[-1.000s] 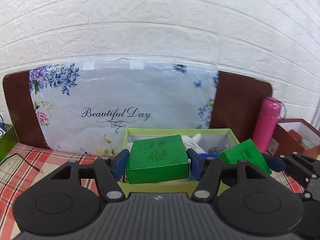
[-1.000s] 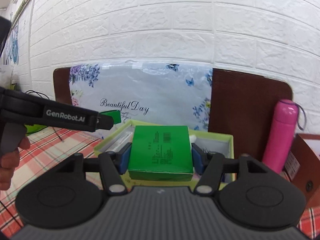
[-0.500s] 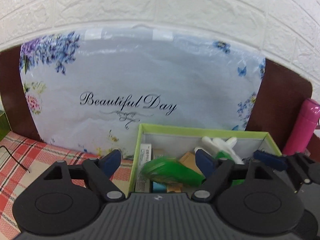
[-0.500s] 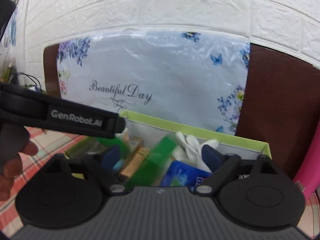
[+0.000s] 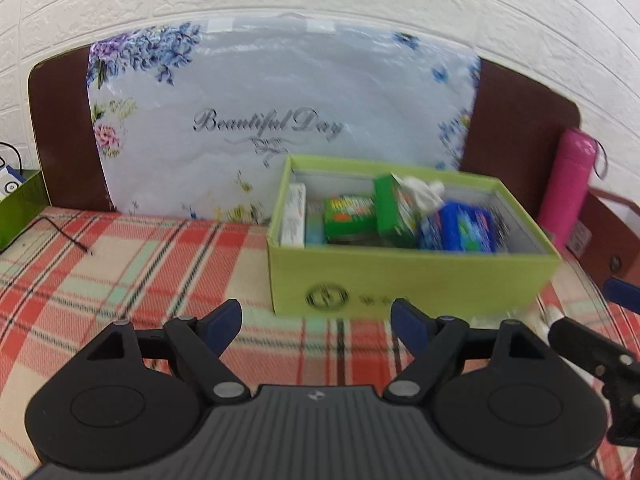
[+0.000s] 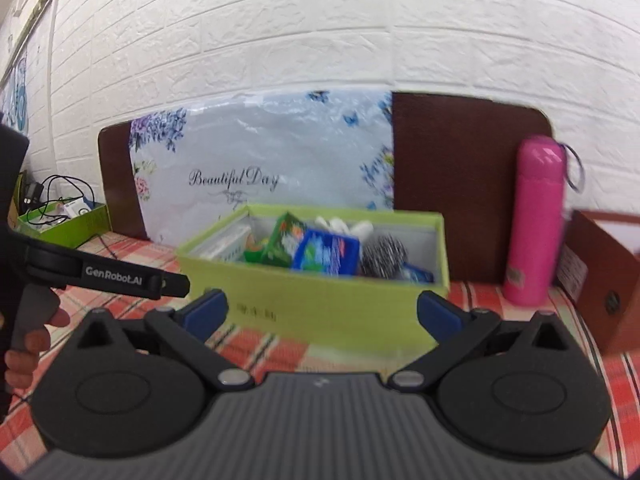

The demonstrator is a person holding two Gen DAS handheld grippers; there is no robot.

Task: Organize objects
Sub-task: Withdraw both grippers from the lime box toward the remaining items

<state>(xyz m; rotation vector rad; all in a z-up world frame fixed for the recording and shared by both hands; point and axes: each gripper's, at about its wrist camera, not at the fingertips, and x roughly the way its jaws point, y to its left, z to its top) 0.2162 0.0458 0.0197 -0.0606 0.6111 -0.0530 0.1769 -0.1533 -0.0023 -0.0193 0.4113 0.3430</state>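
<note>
A lime green open box stands on the plaid cloth and holds two green cartons, a blue pack, white gloves and a white carton. My left gripper hangs open in front of the box with nothing between its fingers. My right gripper is also in front of the box, its jaws still opening and empty. A dark scrubber lies at the box's right end.
A pink flask stands right of the box, beside a brown box. A flowered bag leans on a brown board at the back wall. Another green box with cables sits far left. A hand holds the left gripper's handle.
Both grippers let go of their green cartons, which now lie in the lime box. Both grippers opened and drew back and down, to in front of the box.
</note>
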